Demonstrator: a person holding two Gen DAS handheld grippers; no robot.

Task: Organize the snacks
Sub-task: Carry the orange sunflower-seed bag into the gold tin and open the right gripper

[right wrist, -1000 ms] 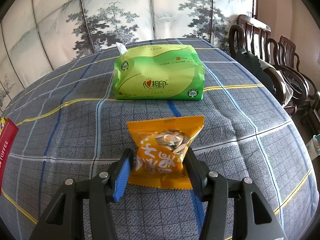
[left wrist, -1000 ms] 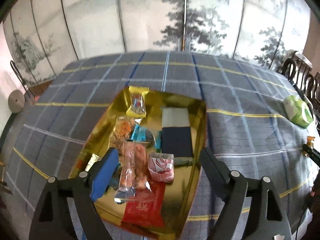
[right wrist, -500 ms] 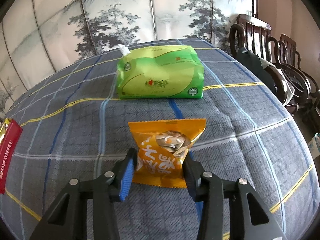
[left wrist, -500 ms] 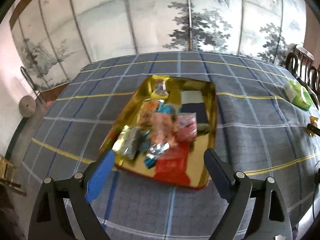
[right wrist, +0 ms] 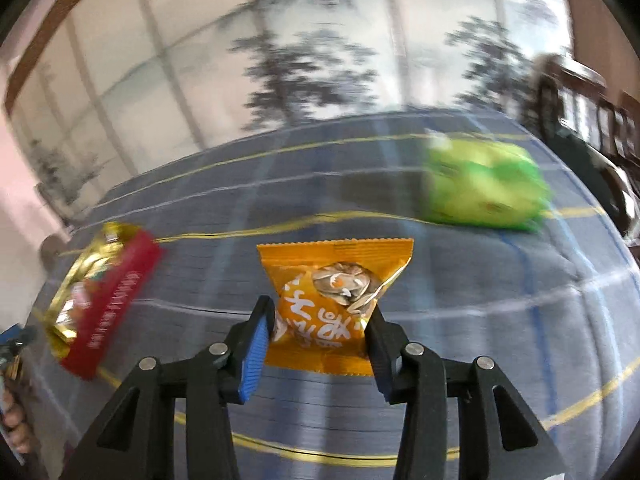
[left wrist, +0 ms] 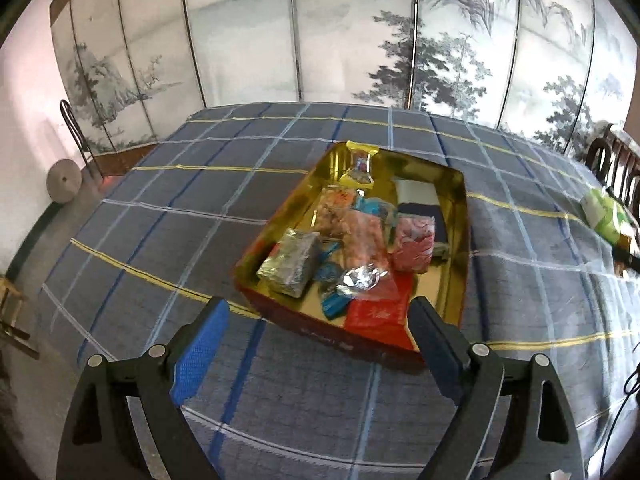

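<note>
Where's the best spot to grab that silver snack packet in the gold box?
Probably across the silver packet's short sides, coming straight down from above. It's a chunky block lying flat near the gold box's left wall, so sideways reaches are blocked. The left gripper is open.

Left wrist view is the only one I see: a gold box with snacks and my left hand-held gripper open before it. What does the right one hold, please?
Observer: The right hand-held gripper is shut on an orange snack packet that has a clear window showing seeds.
Operator: Is this packet already over the box?
Observer: No. The box lies apart, to the left of the packet, and only checked cloth is seen behind the packet. The picture is blurred.
</note>
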